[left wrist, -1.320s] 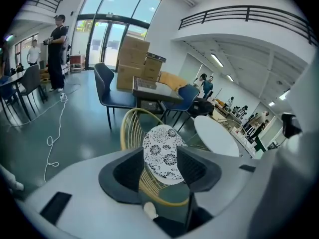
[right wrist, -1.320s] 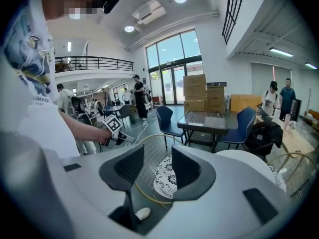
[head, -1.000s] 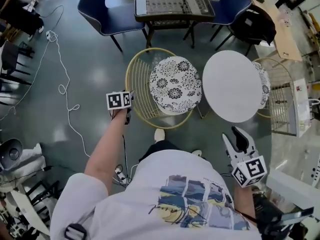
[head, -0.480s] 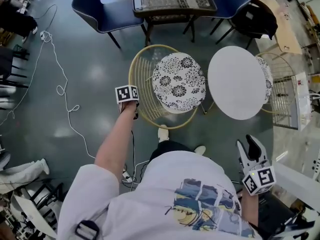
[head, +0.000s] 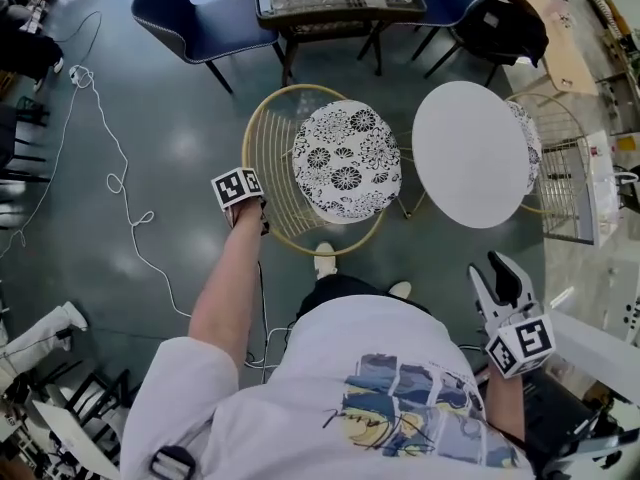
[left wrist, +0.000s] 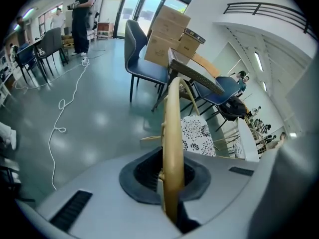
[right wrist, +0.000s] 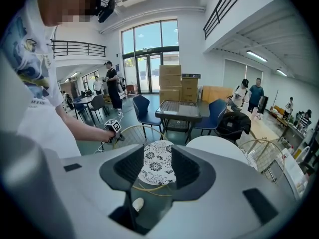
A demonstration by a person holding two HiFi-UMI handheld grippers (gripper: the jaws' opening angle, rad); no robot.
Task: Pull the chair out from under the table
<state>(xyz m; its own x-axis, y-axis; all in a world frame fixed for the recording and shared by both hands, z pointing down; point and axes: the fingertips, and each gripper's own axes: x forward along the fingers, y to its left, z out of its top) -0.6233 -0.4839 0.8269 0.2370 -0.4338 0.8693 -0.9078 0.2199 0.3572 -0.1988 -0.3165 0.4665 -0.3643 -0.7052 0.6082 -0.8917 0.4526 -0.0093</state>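
I'm clamping the left gripper (head: 256,214) tight on the gold back rim (left wrist: 173,133) of the wire chair (head: 285,163), and the rim is running upright between the jaws. The chair is standing just beside the round white table (head: 470,153), with its floral seat cushion (head: 347,161) pointing toward the table. I'm holding the right gripper (head: 497,274) open and empty.

Bright daylight — fisheye-warped edges

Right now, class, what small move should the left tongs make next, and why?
Probably draw the left tongs away from the white round table, dragging the chair along. They are shut on the gold chair rim, and the floral seat sits right beside the table edge.
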